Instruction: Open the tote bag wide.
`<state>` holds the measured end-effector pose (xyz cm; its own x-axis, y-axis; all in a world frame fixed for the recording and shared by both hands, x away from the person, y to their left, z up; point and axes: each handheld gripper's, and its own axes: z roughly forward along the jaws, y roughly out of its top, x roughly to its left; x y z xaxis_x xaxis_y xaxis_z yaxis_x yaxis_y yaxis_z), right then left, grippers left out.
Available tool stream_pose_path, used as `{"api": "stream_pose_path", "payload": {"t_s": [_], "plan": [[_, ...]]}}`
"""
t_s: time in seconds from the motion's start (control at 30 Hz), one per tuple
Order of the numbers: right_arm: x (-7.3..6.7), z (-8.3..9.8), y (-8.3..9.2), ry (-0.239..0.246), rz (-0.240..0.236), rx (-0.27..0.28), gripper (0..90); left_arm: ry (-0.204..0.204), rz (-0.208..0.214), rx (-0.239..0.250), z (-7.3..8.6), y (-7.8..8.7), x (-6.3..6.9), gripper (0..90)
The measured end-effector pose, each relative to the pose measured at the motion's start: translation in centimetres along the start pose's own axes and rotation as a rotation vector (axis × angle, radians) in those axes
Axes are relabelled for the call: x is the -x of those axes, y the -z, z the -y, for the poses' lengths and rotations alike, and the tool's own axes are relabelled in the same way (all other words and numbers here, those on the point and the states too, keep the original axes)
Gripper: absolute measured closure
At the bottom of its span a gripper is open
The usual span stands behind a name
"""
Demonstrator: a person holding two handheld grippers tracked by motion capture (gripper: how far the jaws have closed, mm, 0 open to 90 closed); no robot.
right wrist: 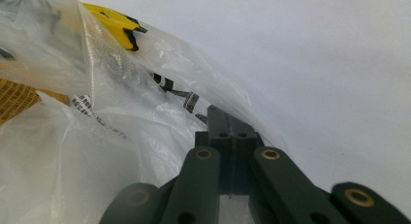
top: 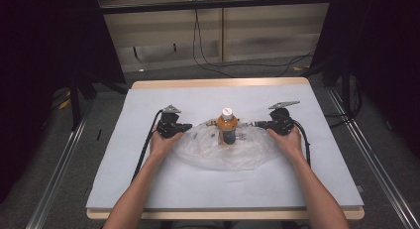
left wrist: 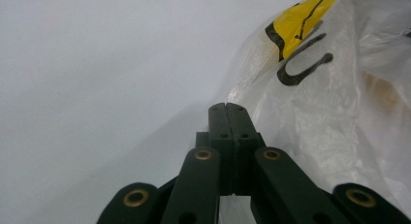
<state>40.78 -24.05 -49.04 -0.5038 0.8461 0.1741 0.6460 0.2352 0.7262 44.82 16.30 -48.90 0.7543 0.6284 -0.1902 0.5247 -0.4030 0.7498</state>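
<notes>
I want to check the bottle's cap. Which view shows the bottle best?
The high view: the orange bottle stands upright in the clear plastic bag, white cap in plain sight. The left gripper view gives a faint brownish patch behind the plastic; the right gripper view gives a sliver of its printed orange label.

Left gripper (top: 189, 126), right gripper (top: 256, 124) at plastic bag (top: 223, 152) edges; bottle (top: 227, 126) upright between, on table (top: 198, 189).

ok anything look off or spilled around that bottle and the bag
Nothing spilled or damaged. The bottle stands upright, capped, on the crumpled clear plastic bag, which lies spread on the table. The left gripper and right gripper sit at the bag's two sides, jaws shut.
</notes>
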Motion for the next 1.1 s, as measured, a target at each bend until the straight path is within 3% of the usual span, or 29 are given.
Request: {"api": "stream_pose_path", "payload": {"t_s": [0.07, 0.17, 0.37, 0.53, 0.67, 0.83, 0.97, 1.1], "plan": [[-0.1, -0.1, 0.2, 0.005, -0.011, 0.009, 90.0, 0.000, 0.024, 0.034, -0.2, 0.8, 0.0, 90.0], [-0.2, -0.7, 1.3, -0.004, -0.050, 0.069, 90.0, -0.004, 0.034, 0.088, -1.0, 2.3, 0.3, 90.0], [-1.0, -1.7, 3.4, 0.008, -0.088, 0.147, 90.0, -0.043, 0.033, 0.115, -2.3, 5.2, 1.2, 90.0], [-1.5, -2.4, 4.9, 0.032, -0.116, 0.173, 90.0, -0.077, 0.039, 0.135, -2.7, 6.9, 2.1, 90.0], [-2.3, -3.0, 5.2, 0.072, -0.176, 0.139, 90.0, -0.125, 0.093, 0.097, -3.0, 6.8, 4.0, 90.0], [-3.5, -3.7, 4.4, 0.110, -0.203, 0.067, 90.0, -0.199, 0.165, 0.016, -3.4, 5.3, 6.4, 90.0], [-4.3, -4.5, 3.5, 0.161, -0.242, -0.025, 90.0, -0.238, 0.207, -0.023, -3.9, 4.3, 7.9, 90.0], [-4.3, -5.8, 2.6, 0.184, -0.241, -0.105, 90.0, -0.301, 0.227, -0.083, -4.2, 3.4, 9.5, 90.0]]}}
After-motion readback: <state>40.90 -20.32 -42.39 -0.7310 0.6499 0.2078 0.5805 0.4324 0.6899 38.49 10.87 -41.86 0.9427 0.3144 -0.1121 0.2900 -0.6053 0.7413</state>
